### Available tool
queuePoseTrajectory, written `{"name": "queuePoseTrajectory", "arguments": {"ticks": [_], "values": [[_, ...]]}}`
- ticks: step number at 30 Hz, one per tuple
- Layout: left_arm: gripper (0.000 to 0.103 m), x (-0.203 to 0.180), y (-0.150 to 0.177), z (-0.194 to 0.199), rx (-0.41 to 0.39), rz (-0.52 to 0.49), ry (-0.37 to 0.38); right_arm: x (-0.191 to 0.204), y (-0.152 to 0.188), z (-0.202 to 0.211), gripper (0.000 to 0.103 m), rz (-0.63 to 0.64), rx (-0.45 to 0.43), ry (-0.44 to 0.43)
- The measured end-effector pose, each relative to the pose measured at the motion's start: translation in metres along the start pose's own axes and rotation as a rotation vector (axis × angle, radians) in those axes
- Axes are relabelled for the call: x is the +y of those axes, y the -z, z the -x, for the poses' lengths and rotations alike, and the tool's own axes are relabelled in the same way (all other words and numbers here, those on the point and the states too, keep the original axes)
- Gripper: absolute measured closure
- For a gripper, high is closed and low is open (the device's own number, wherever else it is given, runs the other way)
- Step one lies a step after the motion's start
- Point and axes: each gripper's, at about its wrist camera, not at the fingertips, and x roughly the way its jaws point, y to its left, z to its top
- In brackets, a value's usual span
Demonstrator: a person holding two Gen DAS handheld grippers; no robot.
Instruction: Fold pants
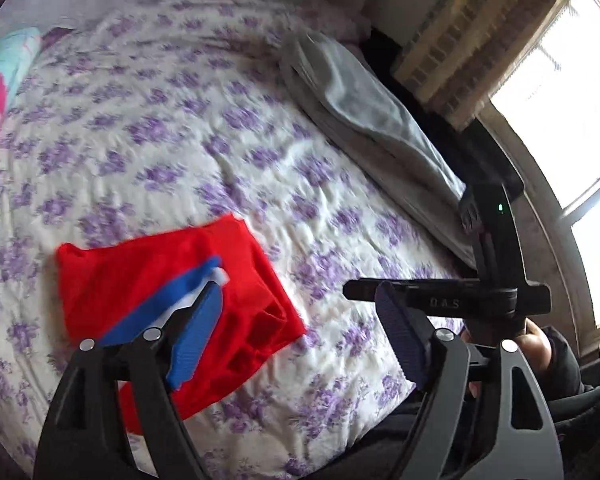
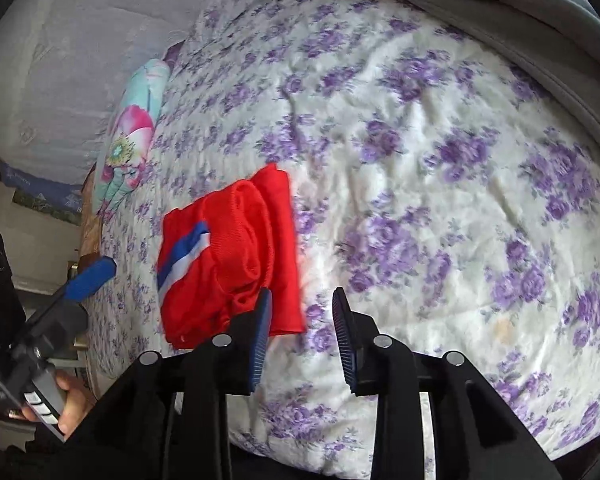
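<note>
The red pants point(image 2: 228, 256) lie folded on the bed point(image 2: 440, 184), at nine o'clock. Left tongs point(image 1: 300, 332) and right tongs point(image 2: 302, 340) both gape wide, holding nothing.

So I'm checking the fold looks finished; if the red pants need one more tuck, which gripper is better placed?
Probably the right gripper: open, its fingers sit at the near edge of the red pants. The left gripper, also open, appears held farther back above the floral bedspread.
</note>
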Motion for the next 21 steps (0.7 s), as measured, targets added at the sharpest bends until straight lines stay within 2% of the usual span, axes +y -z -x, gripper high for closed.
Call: {"name": "queuePoseTrajectory", "arguments": {"ticks": [1, 2, 3, 6, 7, 11, 12, 13, 15, 18, 21], "values": [[0.027, 0.014, -0.003, 0.010, -0.017, 0.030, -0.040, 0.010, -0.002, -0.002, 0.065, 0.031, 0.009, -0.019], [0.029, 0.032, 0.000, 0.018, -0.026, 0.070, -0.098, 0.021, -0.005, -0.007, 0.057, 0.064, 0.023, -0.038], [0.040, 0.052, 0.007, 0.022, -0.021, 0.118, -0.137, 0.031, -0.007, -0.012, 0.051, 0.091, 0.040, -0.047], [0.072, 0.099, 0.035, 0.020, 0.022, 0.267, -0.110, 0.052, -0.015, -0.039, 0.050, 0.152, 0.095, -0.071], [0.075, 0.104, 0.044, 0.019, 0.022, 0.300, -0.100, 0.054, -0.018, -0.049, 0.050, 0.154, 0.106, -0.067], [0.077, 0.107, 0.061, -0.003, 0.060, 0.332, -0.058, 0.048, -0.024, -0.094, 0.051, 0.102, 0.199, -0.080], [0.077, 0.105, 0.063, -0.013, 0.084, 0.323, -0.049, 0.046, -0.021, -0.100, 0.063, 0.104, 0.209, -0.078], [0.077, 0.105, 0.066, -0.026, 0.113, 0.320, -0.050, 0.045, -0.019, -0.105, 0.064, 0.107, 0.213, -0.083], [0.077, 0.103, 0.071, -0.046, 0.159, 0.318, -0.054, 0.044, -0.018, -0.098, 0.066, 0.088, 0.189, -0.065], [0.077, 0.094, 0.074, -0.053, 0.166, 0.302, -0.016, 0.049, -0.019, -0.068, 0.067, 0.119, 0.135, 0.052], [0.077, 0.084, 0.074, -0.063, 0.194, 0.274, -0.005, 0.048, -0.020, -0.062, 0.066, 0.150, 0.150, 0.107]]}}
